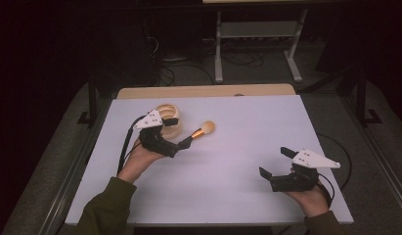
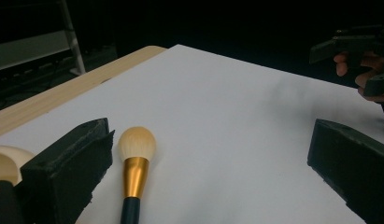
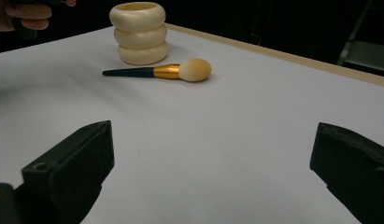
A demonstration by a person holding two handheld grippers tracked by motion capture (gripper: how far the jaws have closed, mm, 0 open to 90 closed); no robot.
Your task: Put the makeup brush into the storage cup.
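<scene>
A makeup brush (image 1: 202, 130) with a cream head, gold ferrule and dark handle lies flat on the white tabletop (image 1: 237, 186). Just left of it stands a cream ribbed pot (image 1: 172, 128). My left gripper (image 1: 178, 133) is open over the brush's handle end. In the left gripper view the brush (image 2: 135, 170) lies just inside the left jaw, untouched, and the pot (image 2: 3, 162) peeks out beside that jaw. My right gripper (image 1: 276, 162) is open and empty near the front right. From the right gripper view, the brush (image 3: 167, 71) and pot (image 3: 139, 32) lie far ahead.
A strip of bare wood (image 1: 203, 91) runs along the table's far edge. Behind it, a metal stand (image 1: 257, 30) and cables sit on the dark floor. The white top stretches wide between the two grippers.
</scene>
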